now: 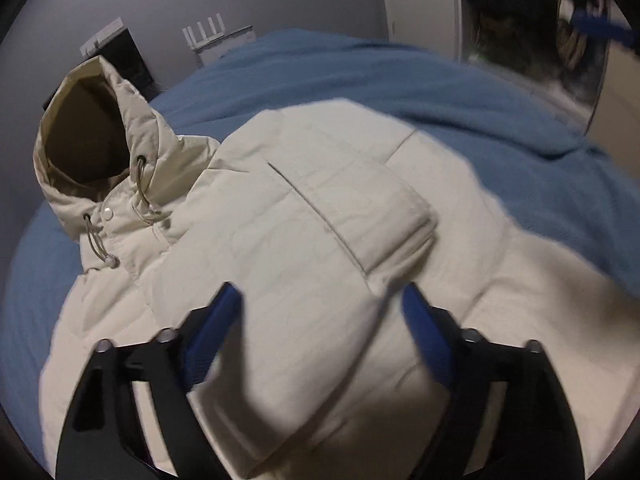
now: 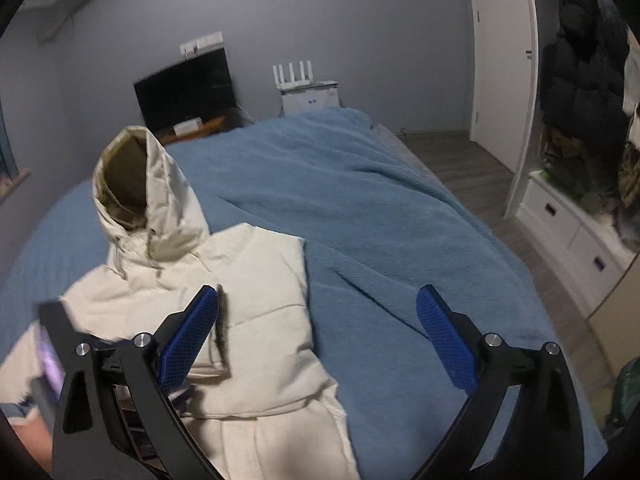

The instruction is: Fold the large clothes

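A cream puffer jacket (image 1: 304, 216) lies on the blue blanket (image 1: 400, 76) of a bed, hood (image 1: 92, 136) standing up at the far left. A sleeve (image 1: 360, 200) is folded across its chest. My left gripper (image 1: 320, 304) is open and empty, hovering just above the jacket's body. In the right wrist view the jacket (image 2: 256, 292) lies at the lower left with its hood (image 2: 136, 184) upright. My right gripper (image 2: 318, 308) is open and empty, above the jacket's right edge and the blanket (image 2: 380, 220). The left gripper (image 2: 52, 344) shows blurred at the left edge.
A dark monitor (image 2: 184, 84) and a white router on a box (image 2: 308, 88) stand against the grey wall behind the bed. A white door (image 2: 504, 60), white drawers (image 2: 568, 224) and hanging dark clothes (image 2: 580, 80) are on the right, past a strip of wooden floor (image 2: 472, 176).
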